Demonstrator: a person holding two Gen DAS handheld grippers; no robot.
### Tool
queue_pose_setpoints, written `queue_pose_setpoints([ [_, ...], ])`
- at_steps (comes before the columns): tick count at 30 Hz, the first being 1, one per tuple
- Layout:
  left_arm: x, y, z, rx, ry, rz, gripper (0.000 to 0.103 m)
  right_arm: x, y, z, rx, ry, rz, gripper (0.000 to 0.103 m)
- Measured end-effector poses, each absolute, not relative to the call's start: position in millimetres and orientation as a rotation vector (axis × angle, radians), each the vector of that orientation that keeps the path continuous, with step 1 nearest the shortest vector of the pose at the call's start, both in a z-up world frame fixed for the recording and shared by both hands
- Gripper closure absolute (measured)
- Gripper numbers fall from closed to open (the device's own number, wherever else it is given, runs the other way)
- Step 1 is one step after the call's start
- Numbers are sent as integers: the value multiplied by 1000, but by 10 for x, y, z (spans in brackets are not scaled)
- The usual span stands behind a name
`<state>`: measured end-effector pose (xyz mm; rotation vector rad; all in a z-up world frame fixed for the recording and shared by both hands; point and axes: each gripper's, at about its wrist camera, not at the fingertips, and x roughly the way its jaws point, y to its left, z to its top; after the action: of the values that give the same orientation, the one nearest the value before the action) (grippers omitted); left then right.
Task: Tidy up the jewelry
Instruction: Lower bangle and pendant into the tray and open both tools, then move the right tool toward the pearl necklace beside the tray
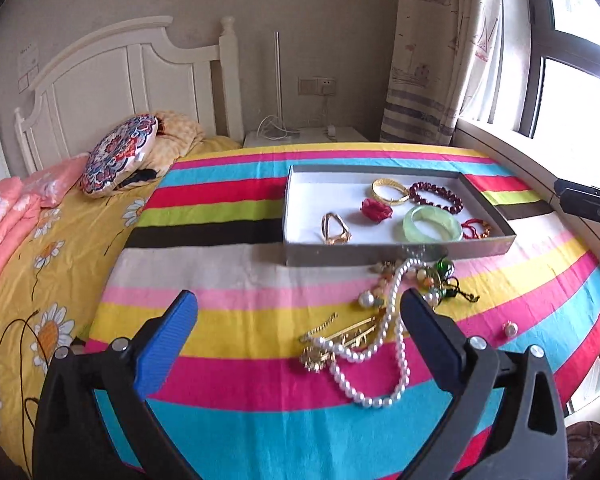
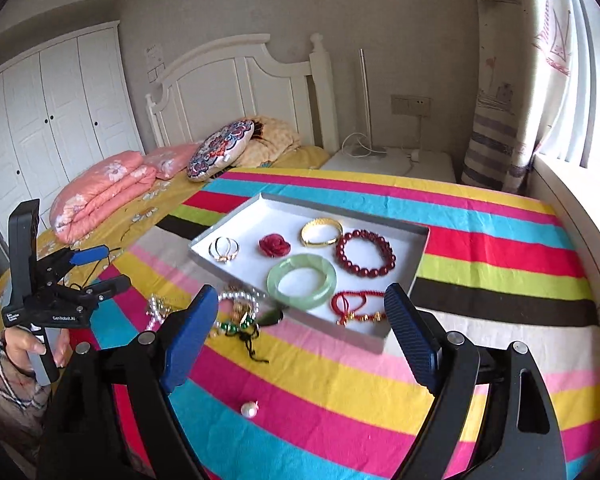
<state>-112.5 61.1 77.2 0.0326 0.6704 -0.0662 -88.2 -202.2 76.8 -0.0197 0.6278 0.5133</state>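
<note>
A shallow white tray [image 1: 300, 200] [image 2: 236, 216] lies on the striped cloth, holding a gold bangle [image 1: 390, 191] [image 2: 321, 231], dark red bead bracelet [image 1: 436, 197] [image 2: 365, 253], jade bangle [image 1: 433, 224] [image 2: 301, 280], red rose [image 1: 376, 209] [image 2: 275, 245], red cord bracelet [image 1: 476, 229] [image 2: 358, 307] and gold rings [image 1: 334, 229] [image 2: 224, 249]. In front of it lie a pearl necklace [image 1: 396, 344] [image 2: 238, 298], gold pieces [image 1: 340, 334] and green beads [image 1: 444, 270] [image 2: 236, 326]. A loose pearl earring [image 1: 510, 328] [image 2: 249, 408] sits apart. My left gripper [image 1: 300, 320] [image 2: 100, 270] is open above the pile. My right gripper [image 2: 300, 320] is open, empty.
The striped cloth [image 1: 240, 360] [image 2: 480, 240] covers a bed beside a yellow floral sheet [image 1: 40, 260]. A patterned cushion [image 1: 120, 156] [image 2: 220, 156] and pink quilt [image 2: 100, 196] lie at the head. A window ledge [image 2: 572, 200] runs along the right. A hand [image 2: 32, 344] holds the left gripper.
</note>
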Motion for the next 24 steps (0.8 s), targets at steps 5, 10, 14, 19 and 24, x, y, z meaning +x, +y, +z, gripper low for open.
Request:
queue_pose_setpoints([
  [5,-1246,564,501,84,689,-41,3,-1022,-1922,508,-68,686,511,20],
  [10,-1226,533,347,158,667,-20,3,-1038,-1713,302,-128,724,514,20],
  [14,-1129,605,249,116,729,-52,3,-1011,-1498,208,-201,735,518,20],
  [19,-1073,686,206,52,762,-92,3,-974,-1207,102,-299,727,542,33],
  [24,-1020,829,174,-62,789,-117,3,-947,-934,95,-385,699,550,51],
])
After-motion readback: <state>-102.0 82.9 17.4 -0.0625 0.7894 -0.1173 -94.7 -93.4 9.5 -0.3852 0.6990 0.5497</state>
